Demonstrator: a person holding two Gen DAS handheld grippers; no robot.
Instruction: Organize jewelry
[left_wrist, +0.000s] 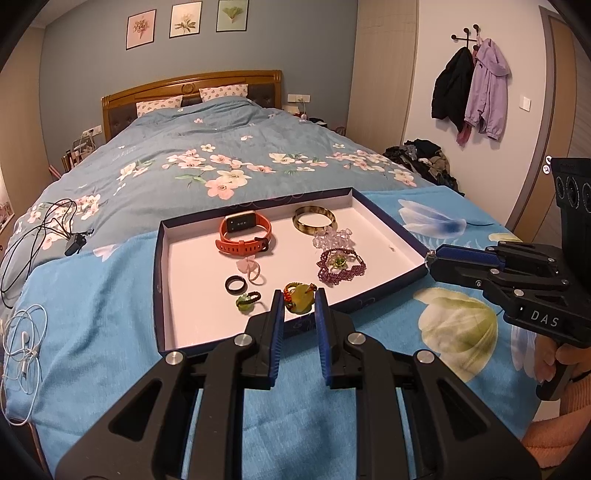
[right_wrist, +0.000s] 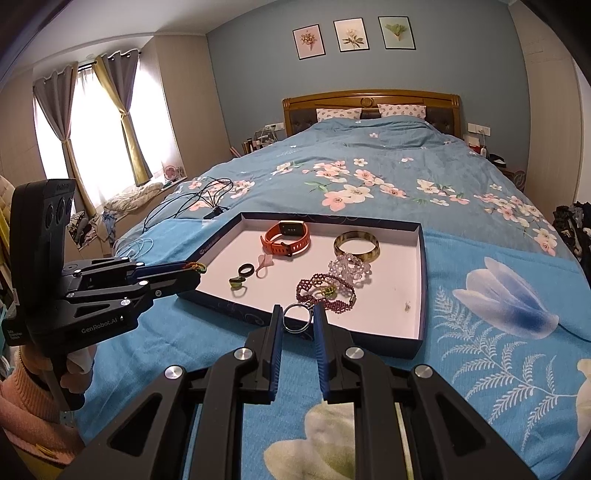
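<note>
While both claws hover at the tray's (left_wrist: 162, 280) near edge for sorting, the left claw (left_wrist: 299, 301) pinches a yellow-green pendant (left_wrist: 301, 297), and the right claw (right_wrist: 298, 317) pinches a silver ring (right_wrist: 297, 317).

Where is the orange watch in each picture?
Left wrist view: the orange rubber-strap watch lies in the far-left part of the shallow navy-walled white tray, left of the olive marbled bangle.
Right wrist view: the watch lies at the tray's far side, near the picture's middle, again left of the bangle.
Shared landmark: the bangle.
</note>
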